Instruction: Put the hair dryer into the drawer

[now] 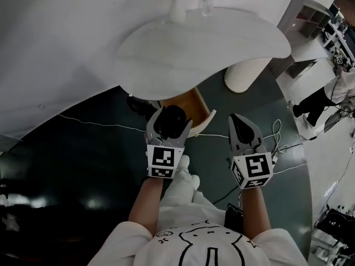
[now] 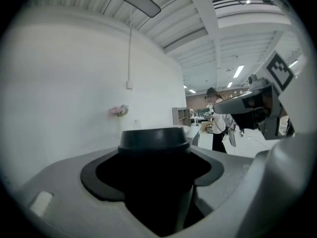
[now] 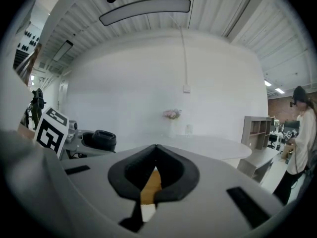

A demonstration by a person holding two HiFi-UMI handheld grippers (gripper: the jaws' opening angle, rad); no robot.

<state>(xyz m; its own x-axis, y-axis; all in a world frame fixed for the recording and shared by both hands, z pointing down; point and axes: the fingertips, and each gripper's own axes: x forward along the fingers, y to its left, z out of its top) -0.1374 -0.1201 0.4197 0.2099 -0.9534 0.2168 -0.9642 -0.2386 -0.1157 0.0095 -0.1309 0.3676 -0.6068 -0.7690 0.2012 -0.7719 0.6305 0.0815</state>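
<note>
Left gripper (image 1: 168, 127): hovering above the dark floor (image 1: 83, 148), just short of the worktop's near edge, its jaws clamping on the hair dryer

Hair dryer (image 2: 154, 139): black, being held off the ground between the left jaws and not yet lying in the drawer

Hair dryer's direction: its round, rimmed end is pointing forward past the jaw tips toward the worktop and the wall; its long axis is appearing to run along the jaws, with the rear part sinking down between them, hidden

Right gripper (image 1: 246, 131): hanging beside the left one, a little apart from it, its jaws pressing together at the tips and gripping nothing; only a sliver of wood colour is showing through the slot behind them

Drawer (image 1: 188, 101): standing pulled open beneath the worktop's near edge, its wooden inside showing just ahead of the left gripper

Worktop (image 1: 211, 43): white and curved, carrying a white vase (image 1: 176, 10) of pink flowers and a clear glass (image 1: 206, 5) at its far side against the wall

Cables (image 1: 277, 137): trailing across the floor to the right of the right gripper
</note>
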